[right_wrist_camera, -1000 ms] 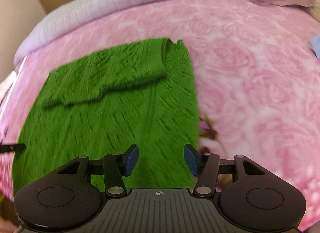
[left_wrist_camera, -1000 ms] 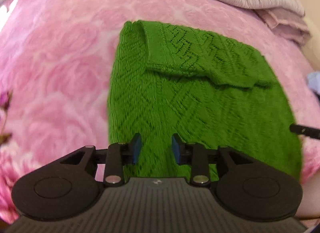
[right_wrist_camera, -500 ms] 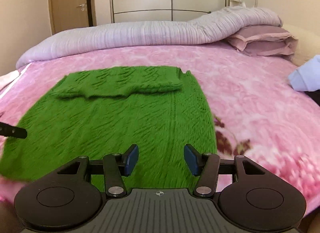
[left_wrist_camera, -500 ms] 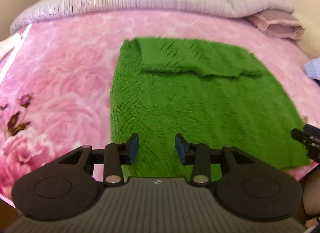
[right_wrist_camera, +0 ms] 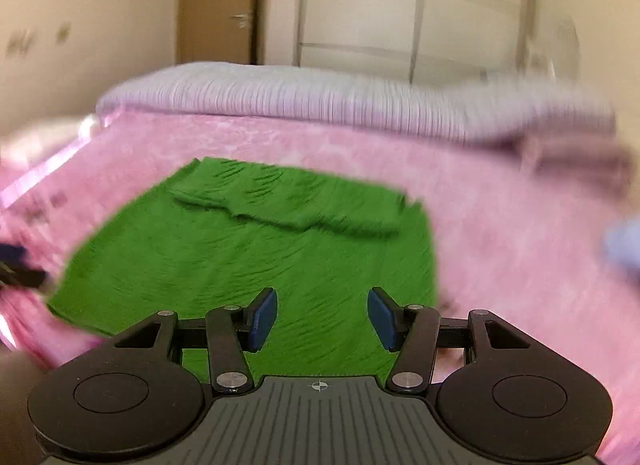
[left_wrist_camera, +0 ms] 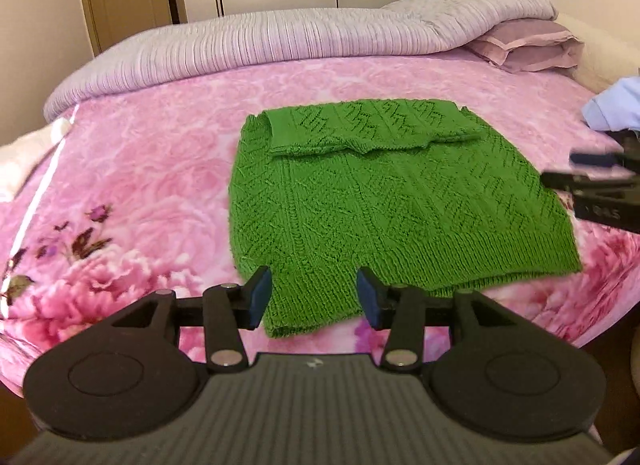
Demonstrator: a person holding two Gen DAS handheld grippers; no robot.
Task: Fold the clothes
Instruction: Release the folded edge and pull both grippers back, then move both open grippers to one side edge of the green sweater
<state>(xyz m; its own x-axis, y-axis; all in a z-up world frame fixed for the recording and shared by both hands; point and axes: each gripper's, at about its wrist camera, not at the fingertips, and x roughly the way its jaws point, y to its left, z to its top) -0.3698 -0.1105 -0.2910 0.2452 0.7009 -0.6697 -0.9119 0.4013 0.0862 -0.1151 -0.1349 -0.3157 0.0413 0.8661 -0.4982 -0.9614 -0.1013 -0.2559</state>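
Note:
A green knitted sweater (left_wrist_camera: 380, 201) lies flat on the pink rose-patterned blanket (left_wrist_camera: 144, 169), with a sleeve folded across its far end. My left gripper (left_wrist_camera: 314, 297) hovers open above the sweater's near hem, nothing between its blue pads. The right gripper's fingers (left_wrist_camera: 592, 181) show at the right edge of the left wrist view. In the blurred right wrist view the same sweater (right_wrist_camera: 256, 253) spreads ahead, and my right gripper (right_wrist_camera: 322, 319) stands open above its near right part, holding nothing. The left gripper's tip (right_wrist_camera: 20, 269) shows at the far left.
A lilac ribbed quilt (left_wrist_camera: 280, 41) is bunched along the far side of the bed, with a mauve pillow (left_wrist_camera: 532, 45) at the back right. A pale blue garment (left_wrist_camera: 616, 105) lies at the right edge. Wardrobe doors and a room door stand behind.
Both grippers have pulled back and tilted up from the sweater, so more of the bed and room shows. The left jaws have widened. The right view has rolled and blurred.

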